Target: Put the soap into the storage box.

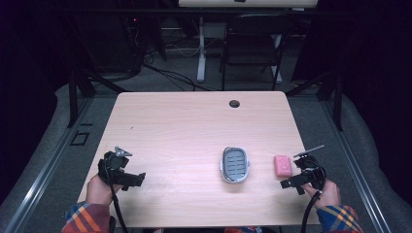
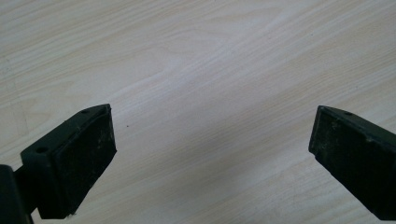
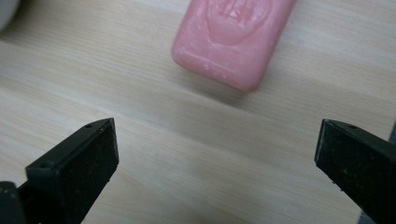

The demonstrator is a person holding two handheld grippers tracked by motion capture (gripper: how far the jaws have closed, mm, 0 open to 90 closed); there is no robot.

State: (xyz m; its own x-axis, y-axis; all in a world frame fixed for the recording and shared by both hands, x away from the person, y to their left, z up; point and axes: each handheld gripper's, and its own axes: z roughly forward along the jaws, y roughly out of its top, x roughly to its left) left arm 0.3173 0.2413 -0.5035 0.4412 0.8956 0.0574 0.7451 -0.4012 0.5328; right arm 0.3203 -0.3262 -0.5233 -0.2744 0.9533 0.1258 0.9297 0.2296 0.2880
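Bare table [image 1: 184, 126] is seen across the far and left parts. Near the right front, passage is narrowed by a soap dish [image 1: 235, 165] and a pink soap bar [image 1: 283, 165], with a gap left between them.

Light wooden table [image 1: 194, 121], black chair [image 1: 252, 43], grey floor [image 1: 43, 160], dark room

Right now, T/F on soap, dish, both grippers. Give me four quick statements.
1. The pink soap bar lies in the soap dish. False: it lies on the table, right of the dish.
2. The right gripper is open and holds nothing. True.
3. The left gripper is shut on the soap. False: it is open over bare wood.
4. The dish holds nothing. True.
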